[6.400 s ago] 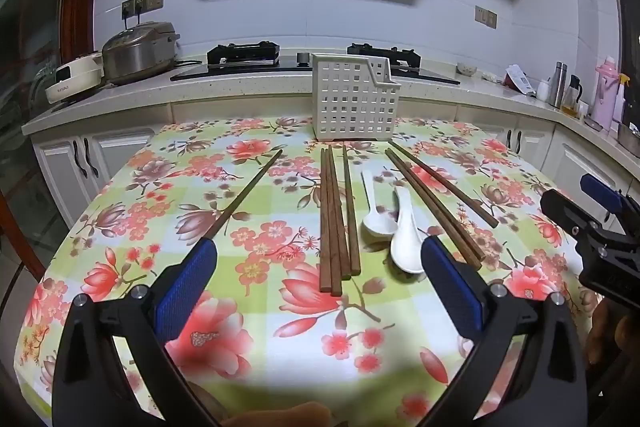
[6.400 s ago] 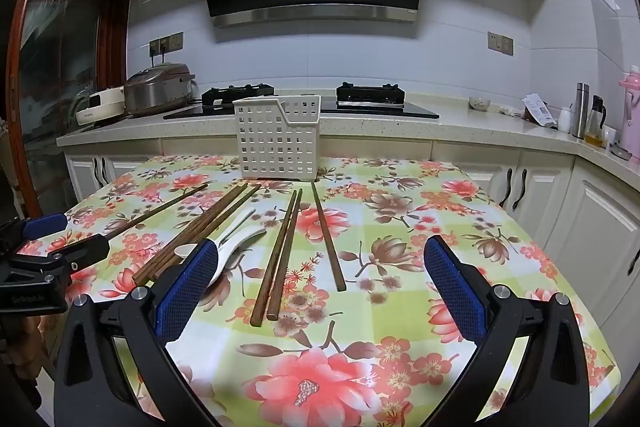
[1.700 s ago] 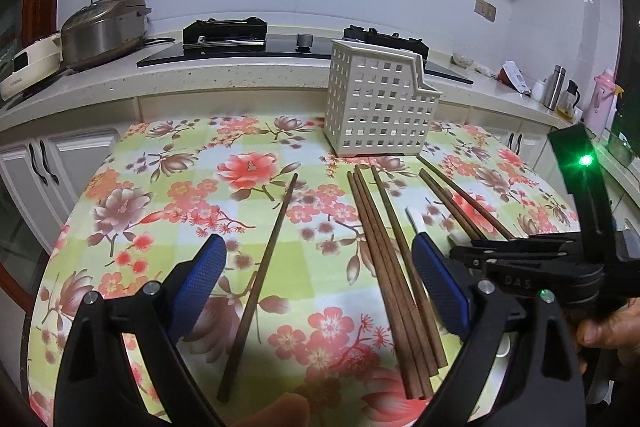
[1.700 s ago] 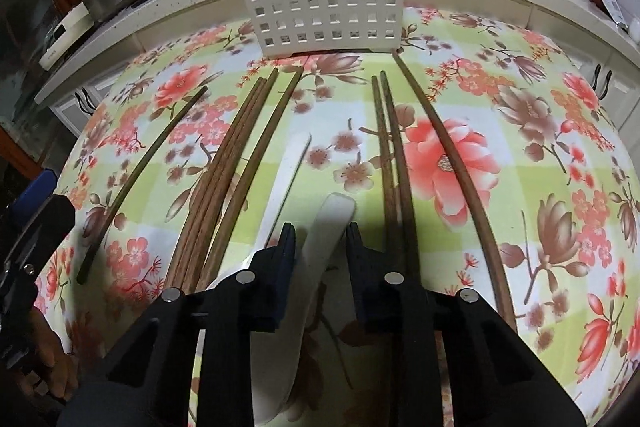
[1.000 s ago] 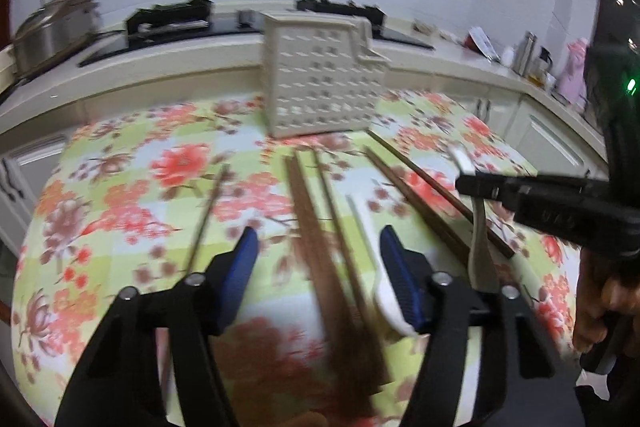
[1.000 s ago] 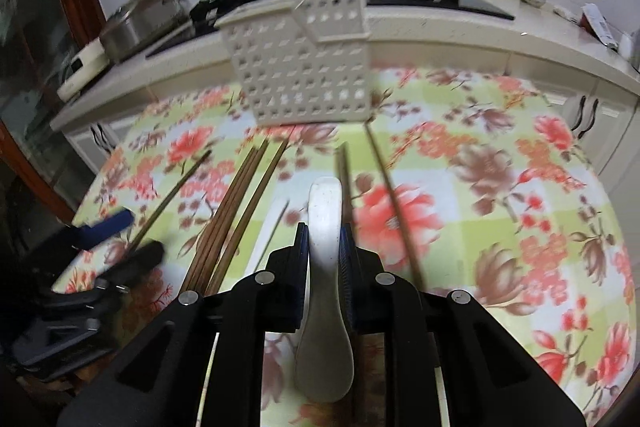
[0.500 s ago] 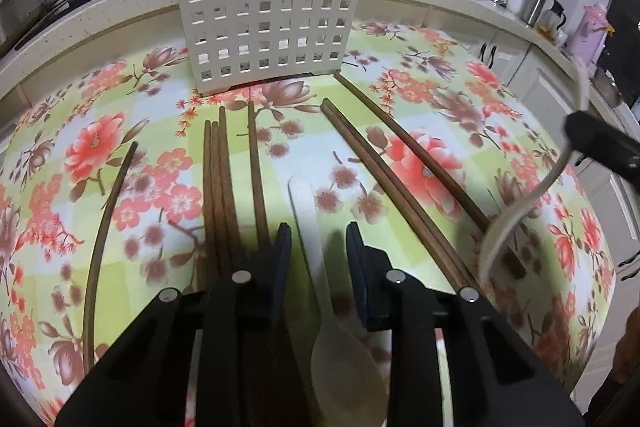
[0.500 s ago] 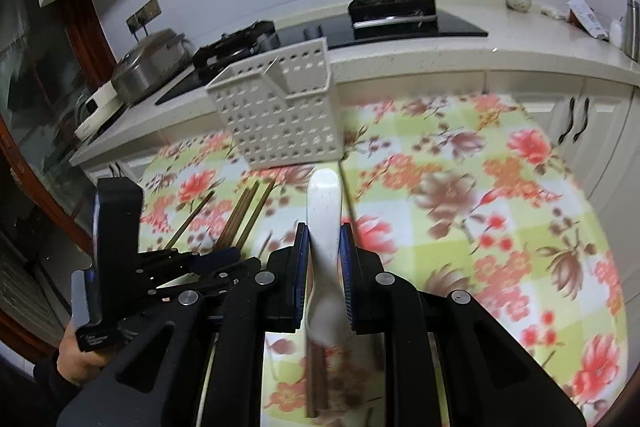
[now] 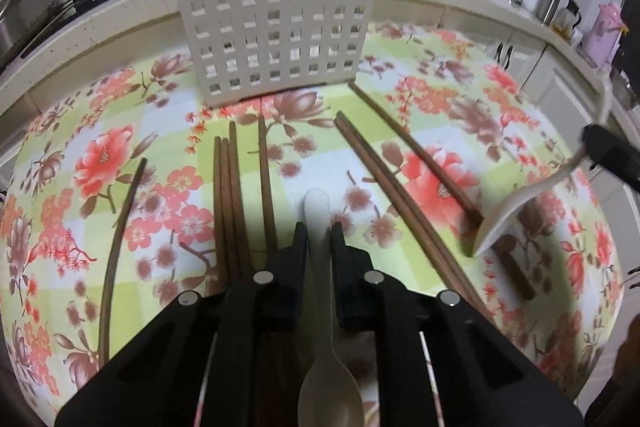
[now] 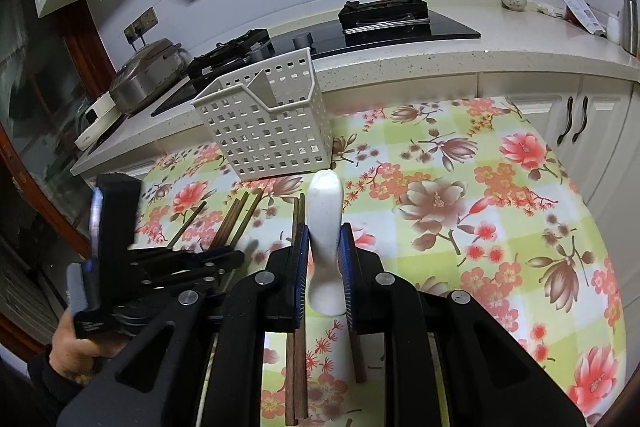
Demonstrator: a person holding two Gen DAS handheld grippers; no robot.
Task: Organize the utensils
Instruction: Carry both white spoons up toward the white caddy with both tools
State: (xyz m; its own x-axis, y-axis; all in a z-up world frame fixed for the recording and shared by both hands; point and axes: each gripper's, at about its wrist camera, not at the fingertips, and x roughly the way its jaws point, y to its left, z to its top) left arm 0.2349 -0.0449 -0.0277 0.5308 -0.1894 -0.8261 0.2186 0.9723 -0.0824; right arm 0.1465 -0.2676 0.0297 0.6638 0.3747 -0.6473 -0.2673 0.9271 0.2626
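Note:
My left gripper (image 9: 319, 227) is shut on the handle of a white spoon (image 9: 317, 205) that lies on the floral tablecloth, its bowl toward the camera. My right gripper (image 10: 323, 227) is shut on a second white spoon (image 10: 325, 211) and holds it in the air, handle forward; that spoon also hangs at the right of the left wrist view (image 9: 516, 203). The white perforated utensil basket (image 9: 276, 27) stands upright at the table's far side, also in the right wrist view (image 10: 272, 135). Several brown chopsticks (image 9: 226, 195) lie on the cloth in front of it.
The round table (image 10: 500, 187) has a floral cloth and drops off at right. Behind it runs a counter with a gas hob (image 10: 384, 15) and a rice cooker (image 10: 144, 75). Bottles and a pink kettle (image 9: 604, 31) stand at far right.
My left gripper closed on the handle of the spoon lying on the table. My right gripper lifted its spoon higher and pulled back from the table.

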